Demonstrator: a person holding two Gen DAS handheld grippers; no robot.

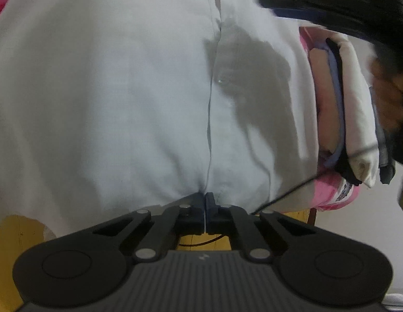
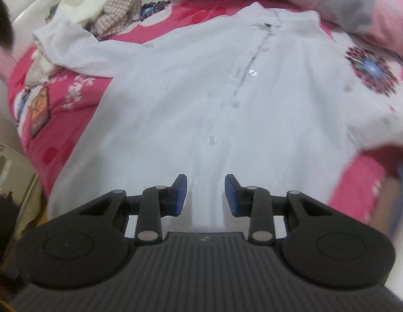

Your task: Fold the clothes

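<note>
In the left wrist view, your left tool (image 1: pixel 205 208) was clamped on the hem of the white shirt (image 1: pixel 123 91), which filled most of the frame; a stack of folded clothes (image 1: pixel 352 119) sat at the right edge. In the right wrist view, your right tool (image 2: pixel 206 195) hung with its fingers apart over the shirt's lower placket, the shirt (image 2: pixel 188 104) spread across the pink bedspread (image 2: pixel 58 109) at frame centre.

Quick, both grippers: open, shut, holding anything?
Left gripper: shut on the hem of the white shirt.
Right gripper: open, holding nothing, above the shirt.
</note>
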